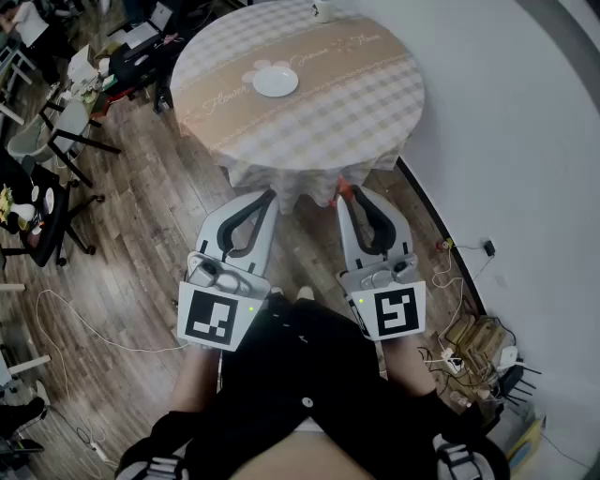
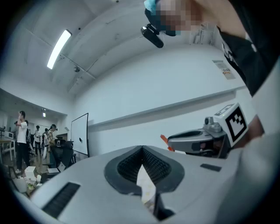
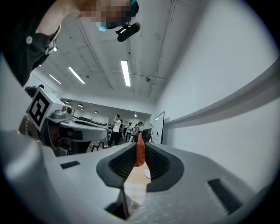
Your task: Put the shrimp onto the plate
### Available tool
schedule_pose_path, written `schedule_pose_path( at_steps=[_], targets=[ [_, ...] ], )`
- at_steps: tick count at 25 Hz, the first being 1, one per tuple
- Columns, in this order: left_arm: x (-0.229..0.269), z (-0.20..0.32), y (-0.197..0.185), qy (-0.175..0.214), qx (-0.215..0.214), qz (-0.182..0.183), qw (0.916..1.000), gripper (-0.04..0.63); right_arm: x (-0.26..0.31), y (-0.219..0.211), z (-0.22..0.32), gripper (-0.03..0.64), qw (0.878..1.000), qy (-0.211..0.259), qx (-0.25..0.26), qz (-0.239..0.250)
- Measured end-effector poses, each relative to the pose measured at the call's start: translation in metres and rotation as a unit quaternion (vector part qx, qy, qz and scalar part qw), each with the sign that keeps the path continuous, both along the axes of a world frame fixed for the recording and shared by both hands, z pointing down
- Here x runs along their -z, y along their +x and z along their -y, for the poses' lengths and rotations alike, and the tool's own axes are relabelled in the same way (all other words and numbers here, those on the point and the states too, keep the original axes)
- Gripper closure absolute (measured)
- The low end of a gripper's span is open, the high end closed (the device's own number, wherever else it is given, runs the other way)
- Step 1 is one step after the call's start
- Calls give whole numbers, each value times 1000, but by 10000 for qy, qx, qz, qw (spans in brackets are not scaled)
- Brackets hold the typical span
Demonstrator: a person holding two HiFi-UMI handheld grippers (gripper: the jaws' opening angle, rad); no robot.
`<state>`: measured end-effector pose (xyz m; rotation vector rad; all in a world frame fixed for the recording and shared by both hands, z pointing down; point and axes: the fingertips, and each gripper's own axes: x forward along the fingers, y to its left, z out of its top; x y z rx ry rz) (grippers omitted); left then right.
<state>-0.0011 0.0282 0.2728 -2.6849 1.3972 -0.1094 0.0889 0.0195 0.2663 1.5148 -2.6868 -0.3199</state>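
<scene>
A white plate (image 1: 275,82) lies on the round table (image 1: 375,103), which is covered with a checked cloth. Both grippers hover in front of the table's near edge, well short of the plate. My right gripper (image 1: 345,191) is shut on an orange shrimp (image 3: 140,151), which stands up between its jaw tips. The shrimp (image 1: 343,186) peeks out red at that tip in the head view, and the shrimp (image 2: 164,139) also shows in the left gripper view. Beside it, my left gripper (image 1: 270,195) has its jaws closed together with nothing in them.
A white cup-like object (image 1: 325,10) stands at the table's far edge. A white wall (image 1: 525,150) runs along the right, with cables and a box (image 1: 478,342) at its foot. Chairs and desks (image 1: 56,141) crowd the wooden floor at left. People stand far off (image 3: 117,127).
</scene>
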Motion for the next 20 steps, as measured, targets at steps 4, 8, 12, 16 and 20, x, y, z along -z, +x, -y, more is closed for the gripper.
schedule_pose_path(
  at_steps=[4,8,12,16,20],
  targets=[
    [-2,1,2,4,-27,-1,10000,592,0,1,1,568,10000,55,-24,11],
    [-2,1,1,-15,-24,-18,10000,592,0,0,1,568,10000,63,-22,23],
    [-2,3,1,-12,-21,-26,10000,592,-2,0,2,568,10000,-24,-16,-21],
    [-4,5,0,-41,-6,-35,10000,592,-2,0,4,568,10000,-39,6,33],
    [-3,6,0,-32,-16,-34,10000,592,-2,1,6,568,9999,-67,-30,89]
  ],
)
